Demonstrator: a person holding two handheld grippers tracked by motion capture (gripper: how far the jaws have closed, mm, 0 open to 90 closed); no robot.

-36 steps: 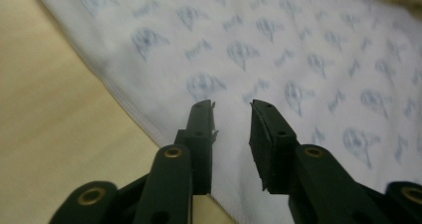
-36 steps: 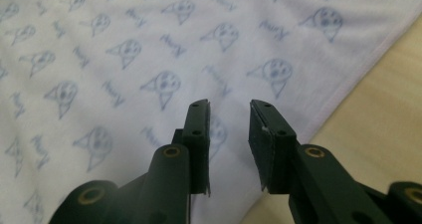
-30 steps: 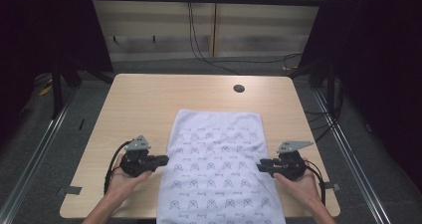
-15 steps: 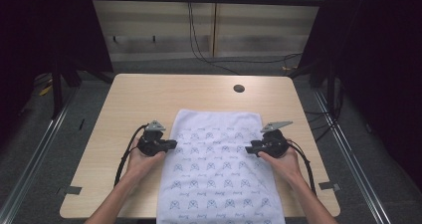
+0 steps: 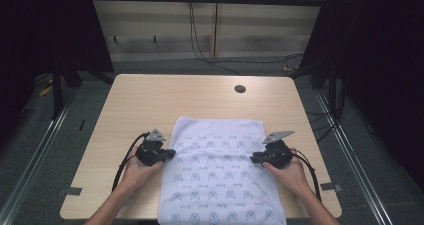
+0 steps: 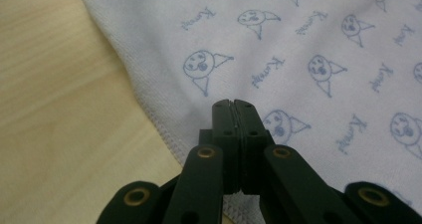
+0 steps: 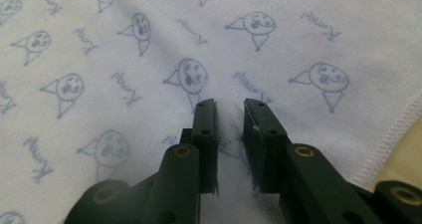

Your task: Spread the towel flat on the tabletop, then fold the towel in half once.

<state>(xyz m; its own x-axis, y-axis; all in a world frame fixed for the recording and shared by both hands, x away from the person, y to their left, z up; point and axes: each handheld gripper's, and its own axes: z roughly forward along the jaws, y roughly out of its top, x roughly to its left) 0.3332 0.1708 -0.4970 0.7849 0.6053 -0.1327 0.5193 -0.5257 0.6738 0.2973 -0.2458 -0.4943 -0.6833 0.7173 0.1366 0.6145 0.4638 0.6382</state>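
Observation:
A white towel (image 5: pixel 220 180) printed with small blue faces lies flat on the wooden table (image 5: pixel 145 100) and hangs over the near edge. My left gripper (image 5: pixel 171 153) rests at the towel's left hem. In the left gripper view its jaws (image 6: pixel 234 104) have just closed tip to tip over the towel (image 6: pixel 308 40), with no cloth visibly pinched. My right gripper (image 5: pixel 254 158) is at the towel's right side. In the right gripper view its jaws (image 7: pixel 230 104) have just been closing and stand a narrow gap apart, with the towel (image 7: pixel 99 50) showing between them, not pressed.
A dark round hole (image 5: pixel 240 89) sits in the tabletop at the far side. Bare wood (image 6: pixel 50 109) lies left of the towel, and a strip (image 7: pixel 412 129) lies past its right hem. Cables trail from both grippers toward the near edge. Dark frame posts flank the table.
Both hands moved away from the person along the towel's sides, then came slightly back and inward onto its edges. The towel has stayed flat.

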